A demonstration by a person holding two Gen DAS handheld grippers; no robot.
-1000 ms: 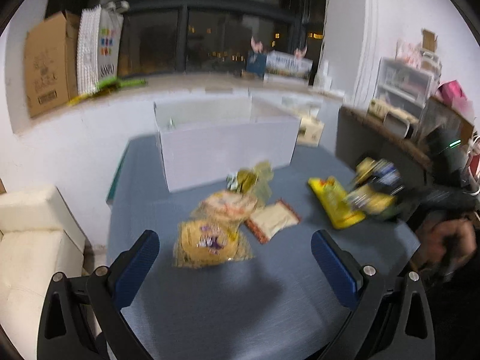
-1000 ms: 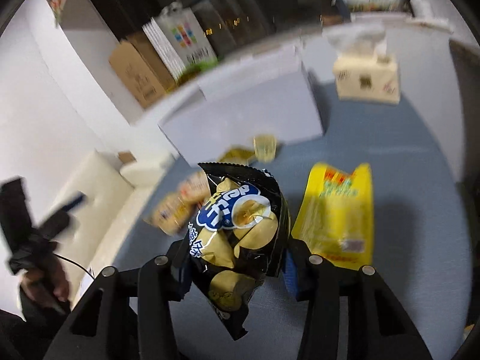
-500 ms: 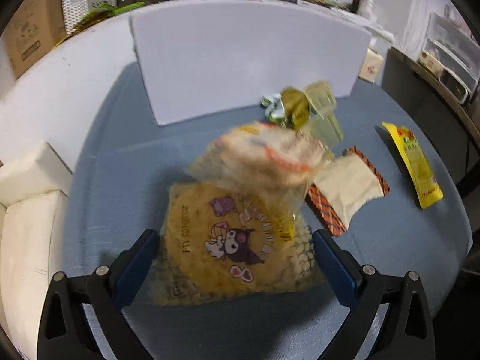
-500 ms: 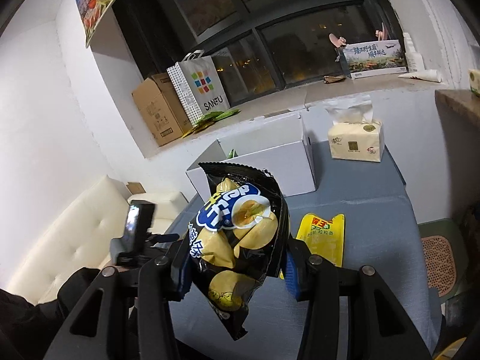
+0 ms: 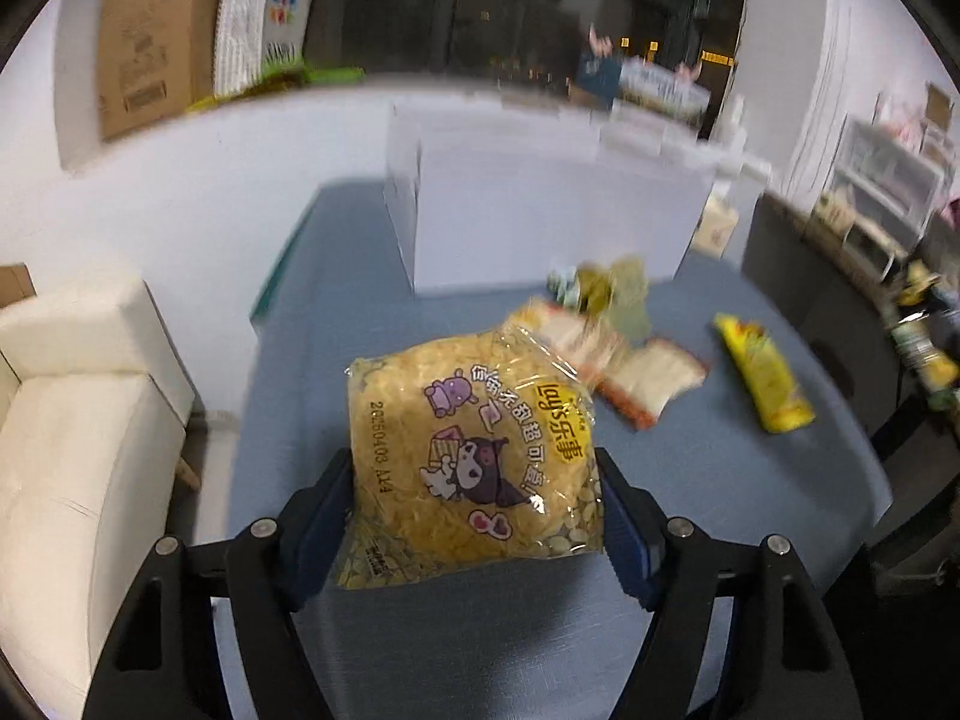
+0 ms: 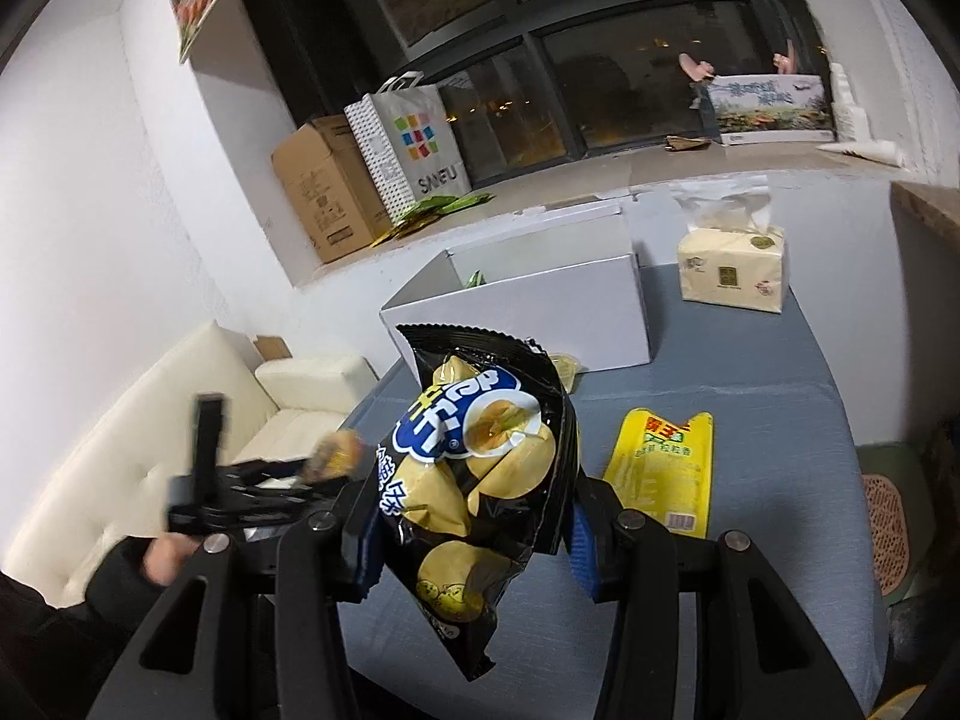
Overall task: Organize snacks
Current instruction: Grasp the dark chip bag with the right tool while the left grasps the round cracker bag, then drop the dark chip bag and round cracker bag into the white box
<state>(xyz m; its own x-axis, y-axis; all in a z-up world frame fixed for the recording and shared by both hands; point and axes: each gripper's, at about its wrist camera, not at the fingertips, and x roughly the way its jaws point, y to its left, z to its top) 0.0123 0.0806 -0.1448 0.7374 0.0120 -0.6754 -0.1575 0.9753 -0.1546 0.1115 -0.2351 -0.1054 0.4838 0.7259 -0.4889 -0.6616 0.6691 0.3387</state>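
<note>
We read the clear yellow Lay's bag (image 5: pixel 474 456), pinched between the left gripper (image 5: pixel 474 516) pads above the blue table (image 5: pixel 750 480), as light, crinkly and crushable, so a hold low on its bulk suits it. The black chip bag (image 6: pixel 480 480), equally airy, is clamped in the right gripper (image 6: pixel 468 528). Beyond both, the 1 open white box (image 6: pixel 540 318) waits, with loose packets near it.
</note>
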